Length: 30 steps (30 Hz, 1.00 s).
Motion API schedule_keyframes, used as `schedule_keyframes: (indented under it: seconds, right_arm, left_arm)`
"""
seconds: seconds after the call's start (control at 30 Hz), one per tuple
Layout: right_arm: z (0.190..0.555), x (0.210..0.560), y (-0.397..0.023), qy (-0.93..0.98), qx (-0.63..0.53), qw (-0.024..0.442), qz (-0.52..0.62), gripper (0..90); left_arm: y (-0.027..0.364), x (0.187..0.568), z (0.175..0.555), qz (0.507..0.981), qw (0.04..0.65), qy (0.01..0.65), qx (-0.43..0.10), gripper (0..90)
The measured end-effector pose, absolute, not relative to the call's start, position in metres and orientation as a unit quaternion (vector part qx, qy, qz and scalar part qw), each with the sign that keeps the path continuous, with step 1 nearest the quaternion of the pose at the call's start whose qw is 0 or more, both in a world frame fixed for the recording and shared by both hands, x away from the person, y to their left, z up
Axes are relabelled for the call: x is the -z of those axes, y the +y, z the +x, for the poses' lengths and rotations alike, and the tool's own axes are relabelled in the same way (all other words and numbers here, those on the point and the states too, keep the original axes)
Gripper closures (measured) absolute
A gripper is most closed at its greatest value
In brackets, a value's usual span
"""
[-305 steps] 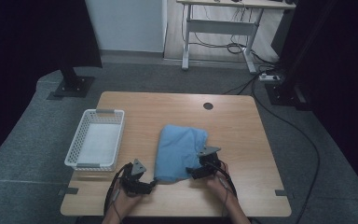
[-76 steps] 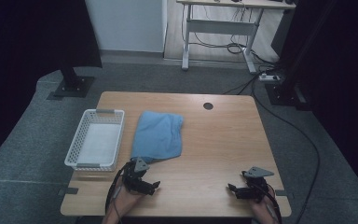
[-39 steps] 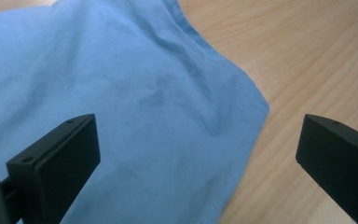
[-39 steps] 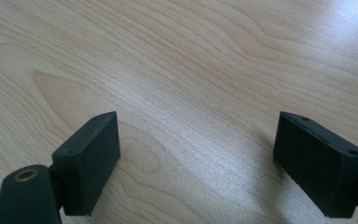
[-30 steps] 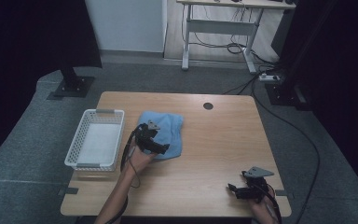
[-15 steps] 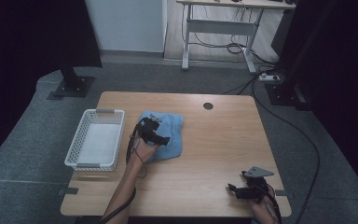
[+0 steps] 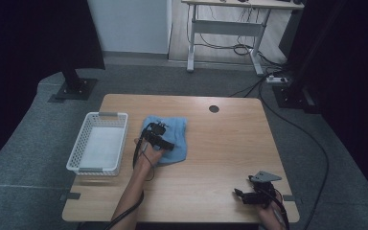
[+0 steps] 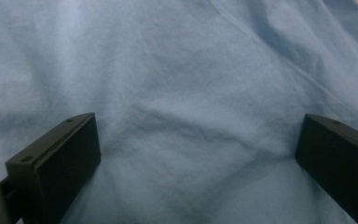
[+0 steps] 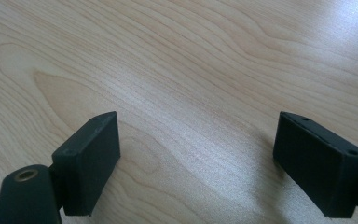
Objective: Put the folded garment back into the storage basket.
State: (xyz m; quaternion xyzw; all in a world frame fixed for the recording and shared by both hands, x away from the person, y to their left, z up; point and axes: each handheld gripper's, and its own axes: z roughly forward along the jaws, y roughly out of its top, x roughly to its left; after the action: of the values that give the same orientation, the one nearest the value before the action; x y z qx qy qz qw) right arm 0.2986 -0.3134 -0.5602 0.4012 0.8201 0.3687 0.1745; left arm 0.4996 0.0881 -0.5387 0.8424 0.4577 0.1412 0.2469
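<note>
currently the left gripper hovers, fingers spread, over the blue cloth to grasp it; right gripper rests released on the desk.

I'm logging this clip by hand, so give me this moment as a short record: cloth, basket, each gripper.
cloth: blue cloth, folded, lying on the wooden table, right of the basket
basket: white basket, at the table's left edge
left gripper: left gripper over the cloth, jaws open with cloth between them
right gripper: right gripper open, above bare wood at the table's near right corner
</note>
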Motion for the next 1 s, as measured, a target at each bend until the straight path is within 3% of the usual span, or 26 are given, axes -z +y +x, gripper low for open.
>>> schedule_keyframes:
  seconds: [0.1,0.3,0.43,0.53,0.67,1.0]
  right_arm:
    - [0.299,0.560,-0.313,0.820,-0.369,0.175,0.401,14.3]
    - [0.299,0.560,-0.313,0.820,-0.368,0.175,0.401,14.2]
    - [0.299,0.560,-0.313,0.820,-0.368,0.175,0.401,14.3]
    - [0.299,0.560,-0.313,0.820,-0.368,0.175,0.401,14.3]
    - [0.299,0.560,-0.313,0.820,-0.368,0.175,0.401,14.3]
    - [0.299,0.560,-0.313,0.820,-0.368,0.175,0.401,14.3]
  left_arm:
    - [0.087,0.537,0.498,0.842,0.249,0.457,-0.143,3.4]
    - [0.085,0.532,0.490,0.850,0.268,0.430,-0.141,27.8]
    - [0.083,0.529,0.487,0.855,0.281,0.416,-0.132,61.0]
    - [0.083,0.530,0.486,0.853,0.291,0.417,-0.118,77.0]
    - [0.086,0.530,0.487,0.850,0.297,0.422,-0.109,82.7]
    - [0.092,0.507,0.480,0.854,0.299,0.405,-0.132,83.2]
